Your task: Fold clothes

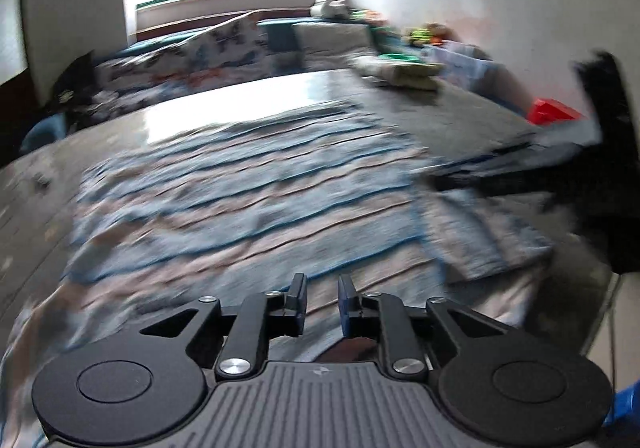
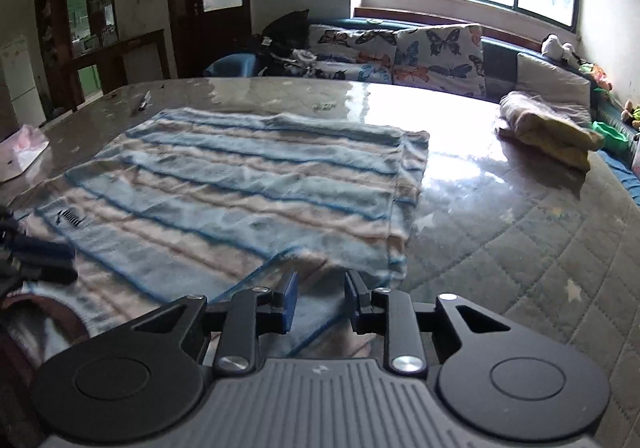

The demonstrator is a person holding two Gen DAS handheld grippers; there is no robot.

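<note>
Glossy table (image 2: 500, 207), striped garment (image 2: 248, 183) spread flat, both left gripper (image 1: 322, 294) and right gripper (image 2: 320, 294) open, empty; near hem could slip, bunching the fold.

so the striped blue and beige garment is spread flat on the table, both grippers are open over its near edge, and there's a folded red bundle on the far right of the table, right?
One detail is wrong: the folded bundle is yellow and beige, not red, as the right wrist view shows. The rest holds: the striped garment lies spread on the table, and the left gripper and right gripper are open over its near edge.
</note>
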